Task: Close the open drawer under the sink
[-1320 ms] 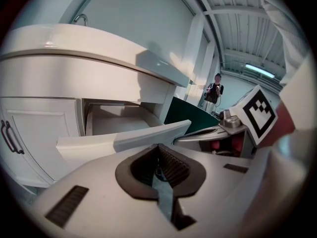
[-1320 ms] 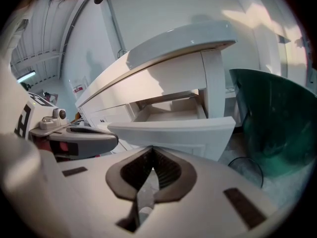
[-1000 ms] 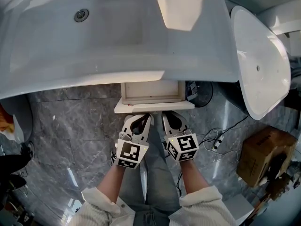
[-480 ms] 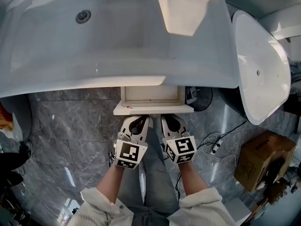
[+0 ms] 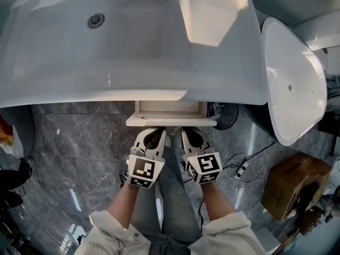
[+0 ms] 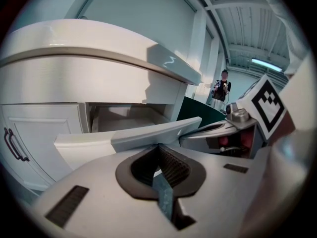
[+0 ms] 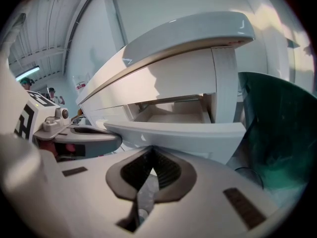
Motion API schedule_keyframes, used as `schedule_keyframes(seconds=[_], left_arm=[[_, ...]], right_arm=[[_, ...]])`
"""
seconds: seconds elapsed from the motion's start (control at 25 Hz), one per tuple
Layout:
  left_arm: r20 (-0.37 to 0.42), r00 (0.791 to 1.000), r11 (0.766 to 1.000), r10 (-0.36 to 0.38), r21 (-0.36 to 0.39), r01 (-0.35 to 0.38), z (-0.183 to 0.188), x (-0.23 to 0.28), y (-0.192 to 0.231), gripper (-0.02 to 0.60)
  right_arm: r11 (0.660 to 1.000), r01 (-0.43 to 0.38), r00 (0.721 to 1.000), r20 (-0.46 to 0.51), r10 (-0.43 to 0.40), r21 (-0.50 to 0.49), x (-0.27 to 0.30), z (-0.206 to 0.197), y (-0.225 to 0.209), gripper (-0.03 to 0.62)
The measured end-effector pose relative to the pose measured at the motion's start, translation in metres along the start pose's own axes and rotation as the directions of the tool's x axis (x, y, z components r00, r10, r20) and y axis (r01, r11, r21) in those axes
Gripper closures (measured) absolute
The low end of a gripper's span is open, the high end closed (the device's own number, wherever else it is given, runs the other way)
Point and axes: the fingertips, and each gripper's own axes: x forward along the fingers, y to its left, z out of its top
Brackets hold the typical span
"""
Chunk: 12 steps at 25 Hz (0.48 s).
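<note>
While the drawer (image 5: 171, 121) under the sink (image 5: 133, 52) is hanging open, with only a short stretch of it poking out past the sink's front rim, both grippers are parked side by side right at its front panel. The left gripper (image 5: 153, 135) is sitting with its jaws pinched together and nothing in them, tips up against the panel's left half as far as I can tell. The right gripper (image 5: 192, 134) is doing the same on the right half, jaws together and empty. From the left gripper view the front panel's top edge is running just ahead of the jaw tips, with the open box of the drawer behind it. The grey stone floor (image 5: 79, 142) left of the drawer is lying open. The right side is tighter, with loose cables (image 5: 240, 166), a second basin (image 5: 292, 73) and a cardboard box (image 5: 295, 184) crowding in.
</note>
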Motion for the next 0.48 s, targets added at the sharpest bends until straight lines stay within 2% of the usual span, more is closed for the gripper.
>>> schedule_keyframes(seconds=[0.48], left_arm=[[0.009, 1.0, 1.0, 0.016, 0.026, -0.016, 0.01, 0.011, 0.011, 0.566]], right_arm=[[0.999, -0.017, 1.0, 0.022, 0.017, -0.028, 0.011, 0.013, -0.005, 0.585]])
